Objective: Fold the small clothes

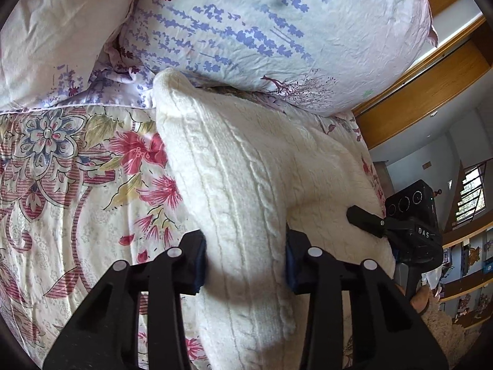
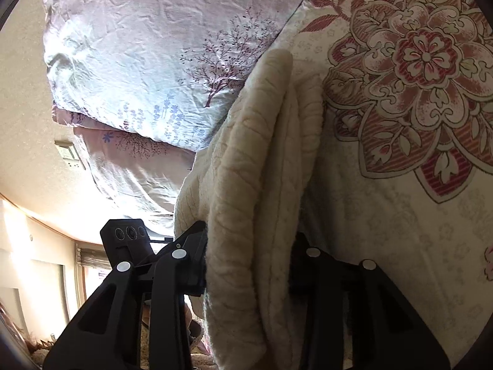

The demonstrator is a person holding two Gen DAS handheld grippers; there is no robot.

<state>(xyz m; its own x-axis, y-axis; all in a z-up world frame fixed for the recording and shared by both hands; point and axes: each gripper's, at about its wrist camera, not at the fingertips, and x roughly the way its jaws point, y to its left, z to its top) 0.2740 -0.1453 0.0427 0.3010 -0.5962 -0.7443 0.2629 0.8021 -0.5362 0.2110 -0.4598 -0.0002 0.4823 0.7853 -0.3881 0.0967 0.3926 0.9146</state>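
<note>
A cream cable-knit garment (image 1: 246, 166) lies on a floral bedspread (image 1: 67, 166), its far end against the pillows. My left gripper (image 1: 245, 259) is shut on a thick fold of the garment at its near edge. My right gripper shows in the left wrist view (image 1: 369, 220) at the garment's right edge. In the right wrist view my right gripper (image 2: 249, 265) is shut on a bunched, layered edge of the same garment (image 2: 262, 141), which rises between the fingers. The left gripper's camera body (image 2: 128, 237) shows at lower left of that view.
Two pale pillows with lavender print (image 1: 262, 24) (image 1: 55, 30) lie at the head of the bed, touching the garment's far end. A wooden headboard or frame (image 1: 425, 86) runs along the right. Shelves (image 1: 468, 277) stand beyond the bed's right edge.
</note>
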